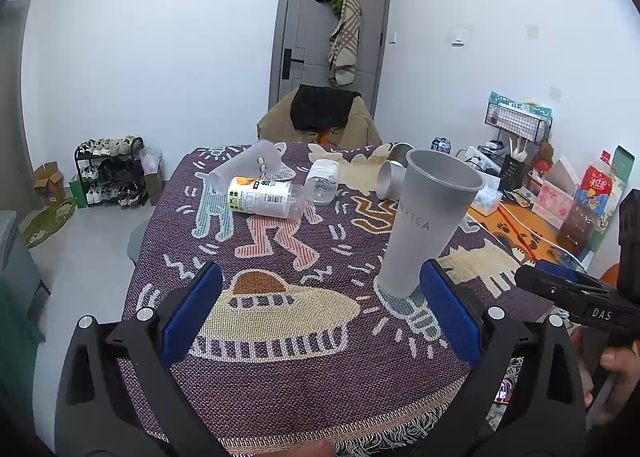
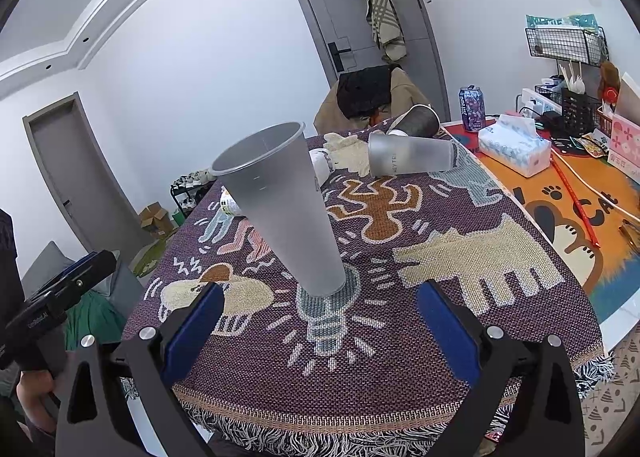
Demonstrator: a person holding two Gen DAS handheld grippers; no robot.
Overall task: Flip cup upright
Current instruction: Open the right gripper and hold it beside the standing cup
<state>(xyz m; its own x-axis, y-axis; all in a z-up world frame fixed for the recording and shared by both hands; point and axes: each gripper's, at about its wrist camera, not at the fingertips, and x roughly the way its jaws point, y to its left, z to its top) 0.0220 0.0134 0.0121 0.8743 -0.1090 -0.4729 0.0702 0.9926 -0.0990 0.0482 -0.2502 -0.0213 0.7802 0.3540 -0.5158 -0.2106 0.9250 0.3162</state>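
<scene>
A frosted grey plastic cup [image 1: 424, 225] stands upright, mouth up, on the patterned cloth; it also shows in the right wrist view [image 2: 280, 209]. My left gripper [image 1: 320, 297] is open and empty, its right pad beside the cup's base. My right gripper [image 2: 320, 313] is open and empty, just short of the cup, which stands ahead between its fingers. A second frosted cup [image 2: 410, 153] lies on its side further back, also seen in the left wrist view [image 1: 390, 179]. A third clear cup [image 1: 248, 169] lies tipped at the back left.
A labelled bottle [image 1: 264, 197] and a small clear bottle [image 1: 322, 181] lie on the cloth. A dark cup [image 2: 418, 121] lies at the far edge. To the right are a tissue pack [image 2: 514, 145], a can [image 2: 472, 103] and wire racks [image 2: 568, 41]. A chair [image 1: 320, 117] stands behind.
</scene>
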